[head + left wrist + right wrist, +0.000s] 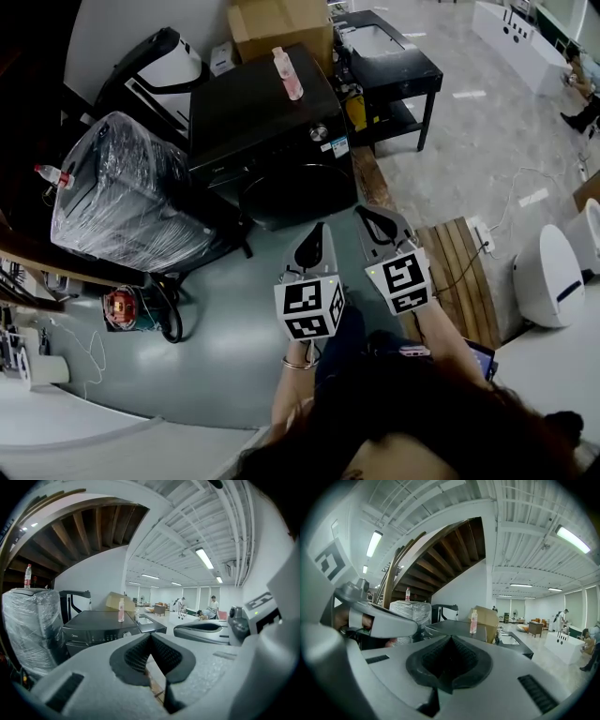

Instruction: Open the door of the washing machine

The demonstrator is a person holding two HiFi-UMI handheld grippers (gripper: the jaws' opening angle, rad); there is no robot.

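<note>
The black front-loading washing machine (267, 122) stands ahead of me, and its round dark door (298, 192) faces me and looks closed. A pink bottle (289, 75) stands on its top. My left gripper (317, 230) hovers over the floor just in front of the door, jaw tips together with nothing between them. My right gripper (366, 214) is beside it, to the right of the door, also shut and empty. The left gripper view shows the machine (98, 630) beyond my left gripper (150, 636). In the right gripper view its top (457, 627) lies past my right gripper (451, 638).
A plastic-wrapped appliance (122, 192) stands left of the machine, with a red device and cables (122, 307) on the floor below it. A cardboard box (277, 23) is behind the machine, a black table (412, 70) to its right. Wooden planks (459, 272) lie on the right.
</note>
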